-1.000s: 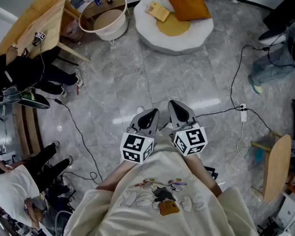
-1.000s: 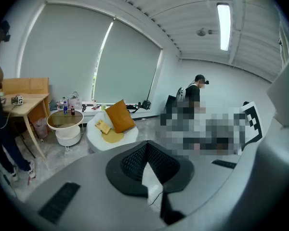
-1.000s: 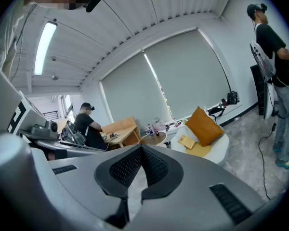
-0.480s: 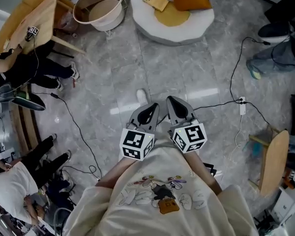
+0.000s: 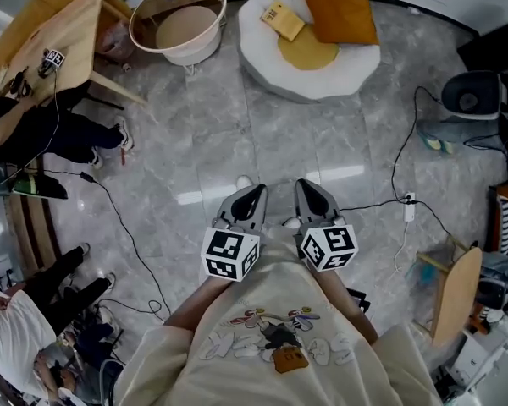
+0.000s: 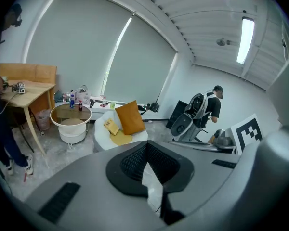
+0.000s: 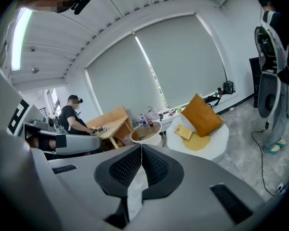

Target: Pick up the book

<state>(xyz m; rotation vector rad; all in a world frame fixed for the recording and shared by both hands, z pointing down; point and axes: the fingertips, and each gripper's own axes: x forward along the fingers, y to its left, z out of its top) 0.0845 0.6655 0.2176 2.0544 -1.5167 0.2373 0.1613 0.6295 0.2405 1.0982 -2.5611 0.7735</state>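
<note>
Plainly, the pick-up has not begun: across the grey floor (image 5: pixel 262 134), the white round chair (image 5: pixel 356 62) carries an orange pillow (image 5: pixel 334 7) and, just beside it, the yellow book (image 5: pixel 284 19), well apart from the left gripper (image 5: pixel 252 194) and right gripper (image 5: pixel 308 191), both closed on nothing. The pillow's top is cut off; the book's cover is too small to read.

White chair (image 5: pixel 322 85), yellow book (image 5: pixel 284 19) and orange cushion (image 5: pixel 334 7) on it, grey tiled floor (image 5: pixel 262 142)
</note>
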